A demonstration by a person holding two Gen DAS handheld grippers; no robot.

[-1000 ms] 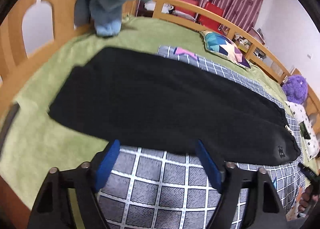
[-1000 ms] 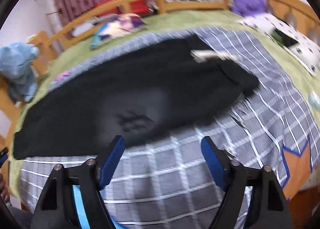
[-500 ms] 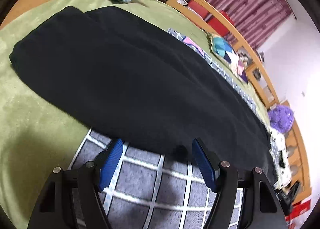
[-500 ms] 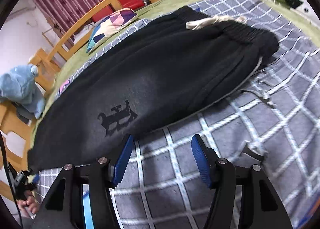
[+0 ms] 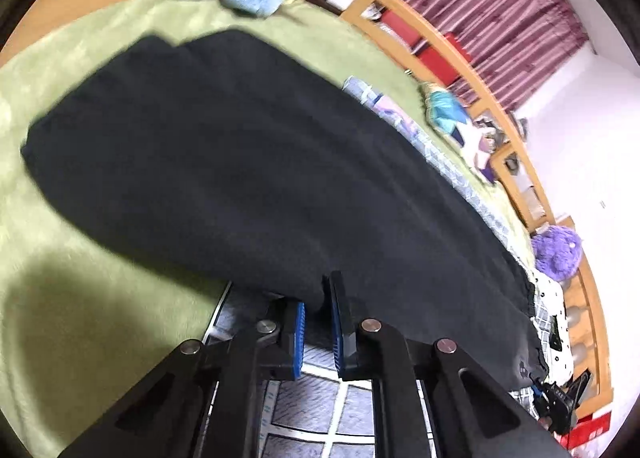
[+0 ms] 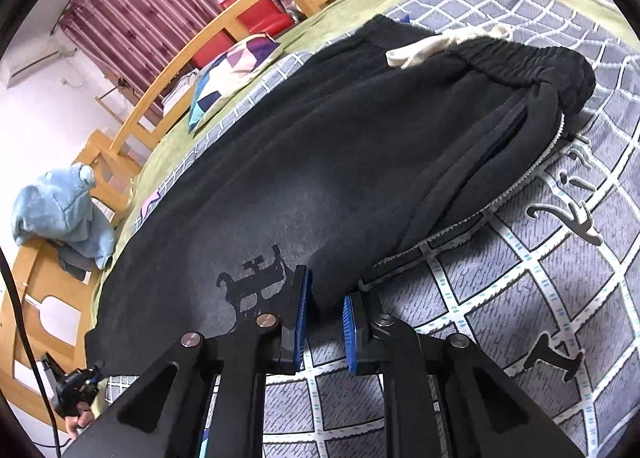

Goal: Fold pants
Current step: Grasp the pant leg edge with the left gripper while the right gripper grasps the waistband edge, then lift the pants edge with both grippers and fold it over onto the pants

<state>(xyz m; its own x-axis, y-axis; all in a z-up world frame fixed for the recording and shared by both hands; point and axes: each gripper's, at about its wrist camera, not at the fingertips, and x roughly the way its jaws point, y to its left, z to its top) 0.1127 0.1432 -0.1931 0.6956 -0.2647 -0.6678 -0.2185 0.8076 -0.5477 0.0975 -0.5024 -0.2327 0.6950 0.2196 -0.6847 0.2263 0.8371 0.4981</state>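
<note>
The black sweatpants (image 6: 320, 145) lay flat on the checked bedspread (image 6: 520, 298), long axis running crosswise ahead of both hands. The left gripper (image 5: 319, 314) pinched the near hem toward the legs, the right gripper (image 6: 325, 308) toward the waistband (image 6: 532, 57). Both jaws, wide apart a second earlier, had just closed onto that edge.

We find no readable text. The black pants (image 6: 340, 161) carry a dark printed emblem (image 6: 252, 284) just left of the right gripper's jaws; its shapes do not resolve into letters. The checked blanket (image 6: 540, 258) shows dark script-like marks (image 6: 568, 213) right of and beyond the jaws, illegible. Left wrist view: nothing legible.
</note>
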